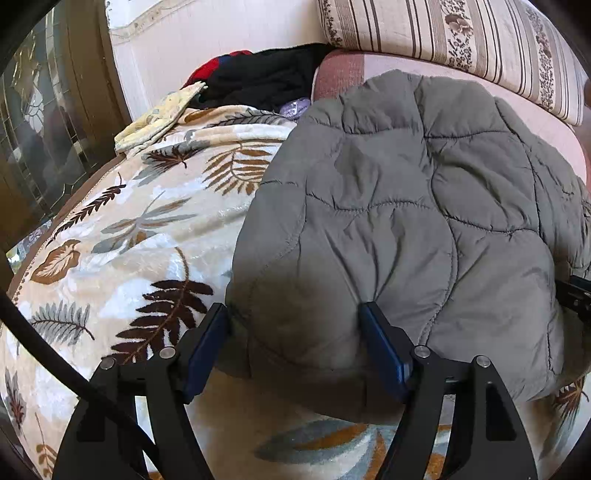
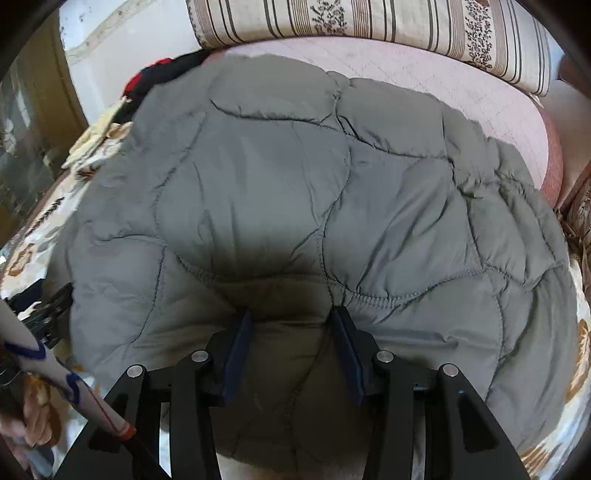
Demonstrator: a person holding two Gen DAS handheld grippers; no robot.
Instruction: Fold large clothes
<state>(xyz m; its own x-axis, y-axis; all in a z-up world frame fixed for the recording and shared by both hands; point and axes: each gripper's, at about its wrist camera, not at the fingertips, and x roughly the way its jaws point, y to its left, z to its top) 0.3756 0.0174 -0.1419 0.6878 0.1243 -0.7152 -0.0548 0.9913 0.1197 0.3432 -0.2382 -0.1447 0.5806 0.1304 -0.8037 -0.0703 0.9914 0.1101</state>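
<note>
Grey quilted padded jacket [image 1: 406, 206] lies spread on a bed covered by a cream fleece blanket with brown and grey leaf print [image 1: 122, 236]. Jacket's far edge reaches onto a pink quilted mattress surface [image 1: 461, 77]; a long striped floral bolster cushion [image 1: 461, 33] runs along the back.

Left gripper [image 1: 295, 314]: blue-padded fingers [image 1: 207, 343] set wide apart, straddling the jacket's near left corner. A rounded bulge of grey fabric sits between them; the right-hand finger presses into a pucker of the cloth, the left-hand one sits at the jacket's outer edge, touching or just beside it. Whether the fabric is actually clamped cannot be told; the gap is wide.

Right gripper [image 2: 291, 314]: fingers [image 2: 240, 343] moderately apart, with a fold of the jacket's [image 2: 314, 192] near hem filling the space between both pads. Cloth gathers into creases at each fingertip, touching both. Firm clamp or loose contact: cannot tell.

Right wrist view: jacket fills most of the frame, leaf blanket [image 2: 576, 369] showing only at the edges. The other gripper's black frame shows at the jacket's left edge.

Far left corner of the bed: heap of black and red clothing [image 1: 258, 77], a pale yellow cloth [image 1: 159, 118] beside it.
</note>
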